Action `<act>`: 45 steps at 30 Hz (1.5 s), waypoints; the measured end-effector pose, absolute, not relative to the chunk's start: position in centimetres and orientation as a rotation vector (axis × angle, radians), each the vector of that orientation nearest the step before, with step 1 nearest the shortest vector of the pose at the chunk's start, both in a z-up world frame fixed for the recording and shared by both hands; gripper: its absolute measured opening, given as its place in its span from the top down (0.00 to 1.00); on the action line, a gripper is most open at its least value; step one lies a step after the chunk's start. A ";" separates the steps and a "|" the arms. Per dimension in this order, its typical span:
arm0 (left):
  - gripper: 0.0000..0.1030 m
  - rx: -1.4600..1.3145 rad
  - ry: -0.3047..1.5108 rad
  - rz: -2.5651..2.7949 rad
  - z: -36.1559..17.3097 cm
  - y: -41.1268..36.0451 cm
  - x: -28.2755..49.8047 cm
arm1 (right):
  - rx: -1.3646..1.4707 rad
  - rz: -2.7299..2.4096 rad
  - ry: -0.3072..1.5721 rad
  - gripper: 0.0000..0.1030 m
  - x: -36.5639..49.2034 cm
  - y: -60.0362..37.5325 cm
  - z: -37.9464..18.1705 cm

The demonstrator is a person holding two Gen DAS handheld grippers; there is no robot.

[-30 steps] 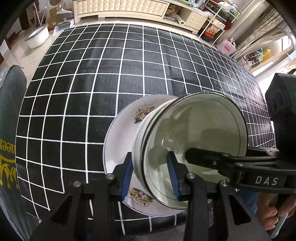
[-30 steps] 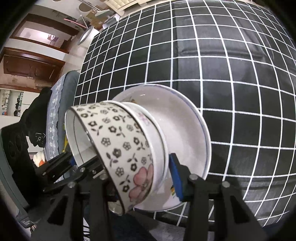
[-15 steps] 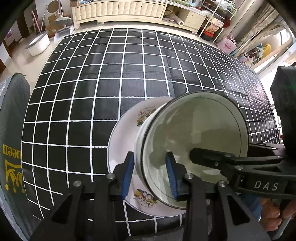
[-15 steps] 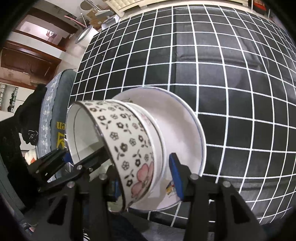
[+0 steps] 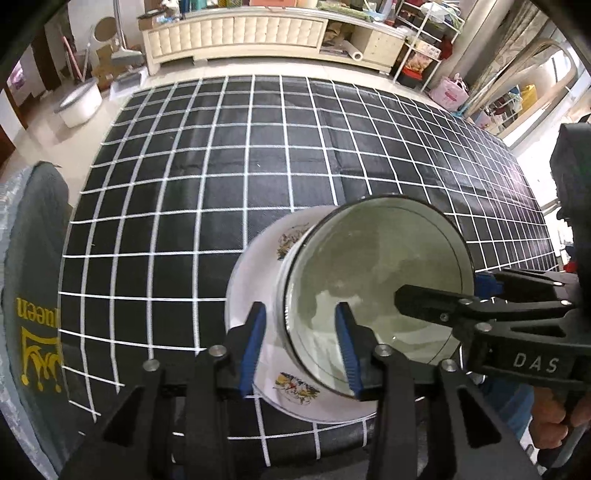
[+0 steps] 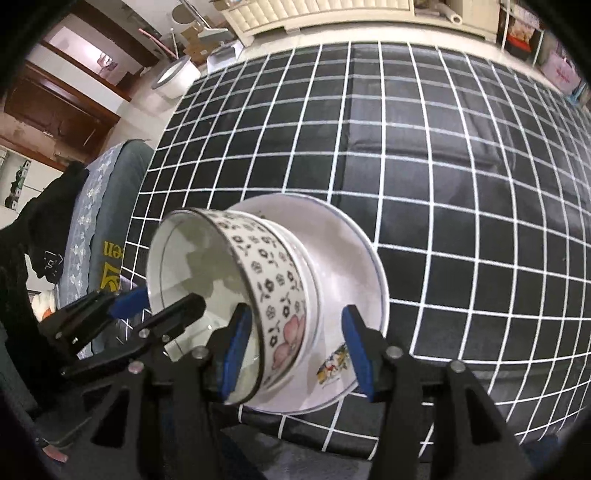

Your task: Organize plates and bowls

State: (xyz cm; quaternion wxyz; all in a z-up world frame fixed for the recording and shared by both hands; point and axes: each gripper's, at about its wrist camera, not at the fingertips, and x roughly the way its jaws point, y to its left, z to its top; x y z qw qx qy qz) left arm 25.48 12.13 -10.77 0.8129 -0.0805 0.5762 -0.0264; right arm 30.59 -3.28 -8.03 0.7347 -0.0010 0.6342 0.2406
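A white bowl with black flowers and a pink blossom (image 6: 273, 295) stands on a white decorated plate (image 6: 343, 251) near the front edge of the black grid cloth. In the left wrist view the bowl (image 5: 376, 280) sits on the plate (image 5: 255, 280). My left gripper (image 5: 301, 349) is open, its fingers straddling the bowl's near rim with gaps on both sides. My right gripper (image 6: 295, 349) is open, its fingers straddling the bowl's right wall, one inside and one outside. Each gripper shows in the other's view.
The black cloth with white grid (image 5: 258, 155) covers the table. A grey covered chair (image 5: 33, 258) stands at the left. A cream cabinet (image 5: 236, 33), a white basin (image 5: 79, 105) and shelves stand beyond the table.
Both grippers have opened wider and drawn back a little from the bowl's rim. The bowl now rests lower and flatter on the plate.
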 end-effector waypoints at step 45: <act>0.00 0.014 0.697 -0.001 4.7 3.4 4.4 | -0.139 0.280 0.680 0.06 9.1 -14.3 6.6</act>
